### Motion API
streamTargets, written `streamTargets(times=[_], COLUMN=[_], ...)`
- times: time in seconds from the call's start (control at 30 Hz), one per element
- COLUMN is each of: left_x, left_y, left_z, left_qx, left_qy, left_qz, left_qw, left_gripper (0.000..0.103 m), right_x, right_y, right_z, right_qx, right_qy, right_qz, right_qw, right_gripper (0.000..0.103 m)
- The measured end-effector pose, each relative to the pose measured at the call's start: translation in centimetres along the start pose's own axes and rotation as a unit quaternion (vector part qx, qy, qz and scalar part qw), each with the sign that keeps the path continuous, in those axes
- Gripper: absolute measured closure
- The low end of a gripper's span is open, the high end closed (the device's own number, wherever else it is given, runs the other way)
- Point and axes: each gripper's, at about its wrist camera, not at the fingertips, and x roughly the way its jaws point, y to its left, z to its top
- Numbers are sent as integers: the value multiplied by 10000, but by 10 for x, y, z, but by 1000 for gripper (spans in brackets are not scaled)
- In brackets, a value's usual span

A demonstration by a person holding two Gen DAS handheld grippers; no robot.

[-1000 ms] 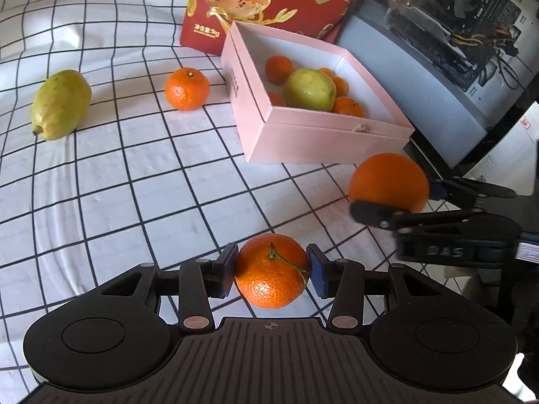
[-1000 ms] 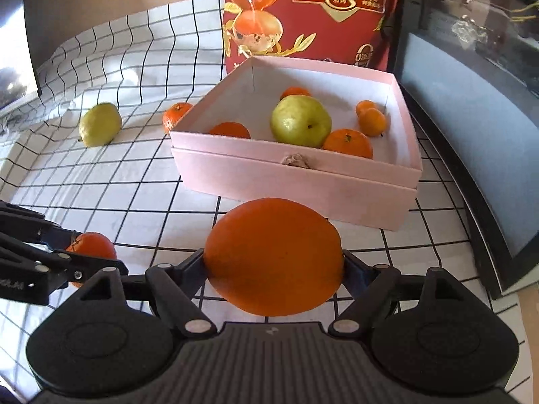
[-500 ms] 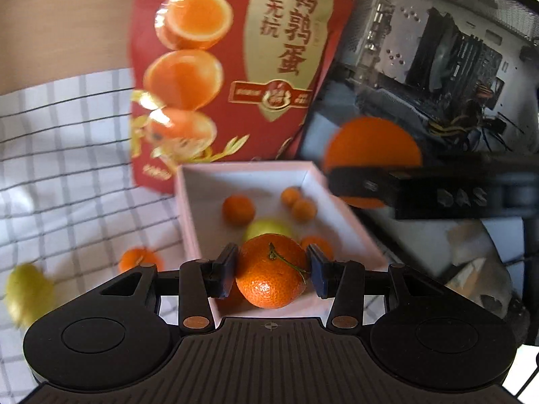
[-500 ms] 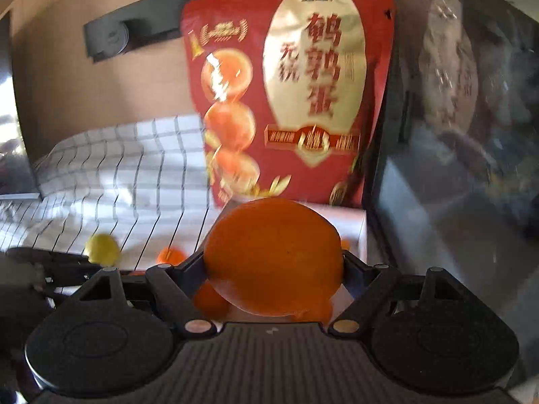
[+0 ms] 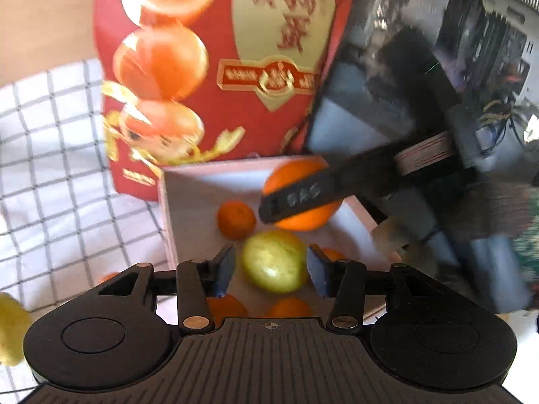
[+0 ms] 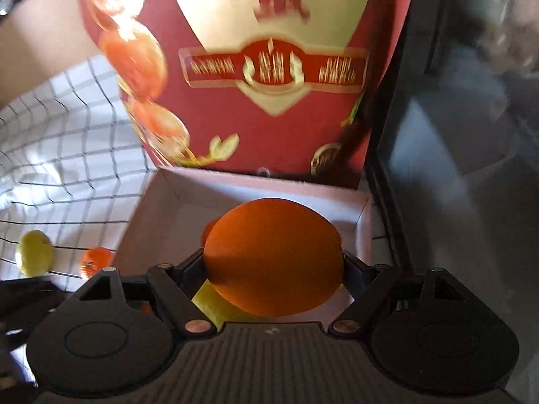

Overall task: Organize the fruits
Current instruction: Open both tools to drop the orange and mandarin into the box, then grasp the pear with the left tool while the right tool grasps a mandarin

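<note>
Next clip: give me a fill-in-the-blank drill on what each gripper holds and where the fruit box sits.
1. The right gripper is shut on a large ___.
2. It holds that fruit above the ___ box.
3. The left gripper is open and holds ___.
4. Behind the box stands a ___ bag.
Missing words: orange; pink; nothing; red.
</note>
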Motion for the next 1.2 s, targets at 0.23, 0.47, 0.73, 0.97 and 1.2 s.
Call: streamTargets(times=[0.23, 0.47, 0.73, 0.97, 1.2], left_x=[-39, -63, -90, -116, -134], left_y=[27, 65, 112, 132, 149], left_z=[-14, -43, -80, -99, -122], left_qx=[-497, -963, -1552, -1618, -1751], left_qy=[-306, -146, -93, -57, -76], left_qz=[202, 531, 930, 1250, 1232], left_qw=[9981, 9938, 9834, 9789, 9768], left_gripper=[52, 52, 52, 52, 52], right_x=[38, 30, -40, -70, -56], right_y=[6, 11, 19, 89, 156], right_z=[9, 7, -5, -26, -39], right_qx=[53, 58, 2, -1512, -2505], right_qy=[274, 444, -525, -1090, -541], right_qz=[-152, -361, -133, -310, 176], right_qw=[9995, 9983, 9985, 9820, 9664], right_gripper=[21, 21, 21, 21, 50])
